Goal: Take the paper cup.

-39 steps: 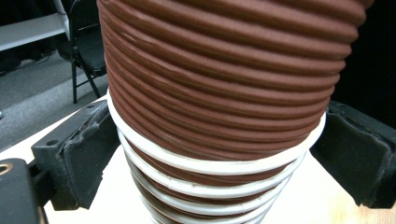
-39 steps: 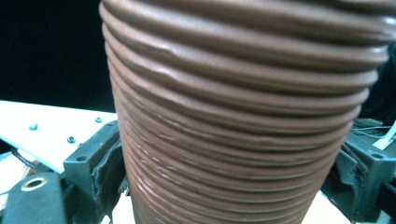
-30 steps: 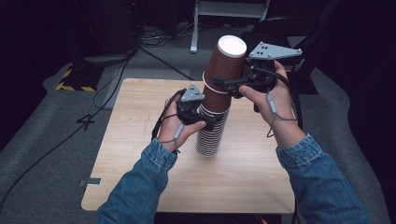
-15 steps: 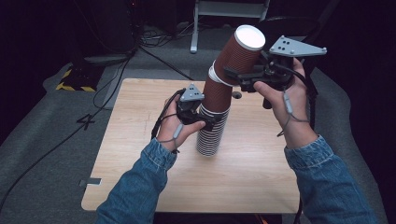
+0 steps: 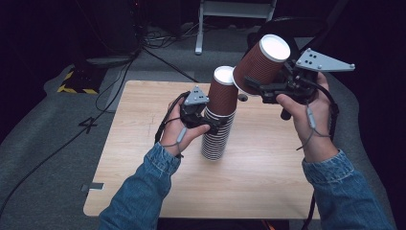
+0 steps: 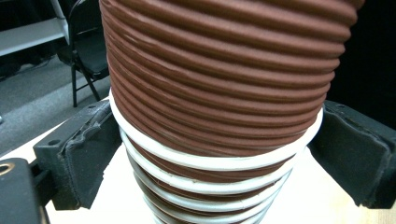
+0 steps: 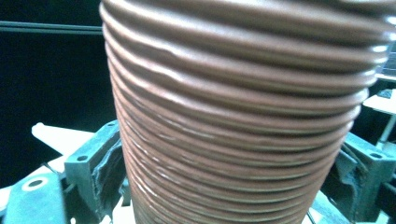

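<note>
A tall stack of cups [image 5: 218, 127] stands upside down in the middle of the wooden table [image 5: 143, 158]. The cups are brown paper with bumpy ridges going round and round, and each has a thin white rolled rim. The rims make white rings low on the stack.

The left gripper [image 5: 203, 120] is clamped on the stack about halfway up. In the left gripper view its soft black pads [image 6: 91, 154] press the ribbed sides from both sides.

The right gripper [image 5: 258, 86] is clamped on one cup [image 5: 261, 64]. This cup is up in the air, above and to the right of the stack, apart from it and tilted. Its flat round white bottom faces up. In the right gripper view the ridges look shiny and a bit blurry, and the grey pads [image 7: 105, 172] squeeze the cup.

The table top is smooth, pale wood with rounded corners.
</note>
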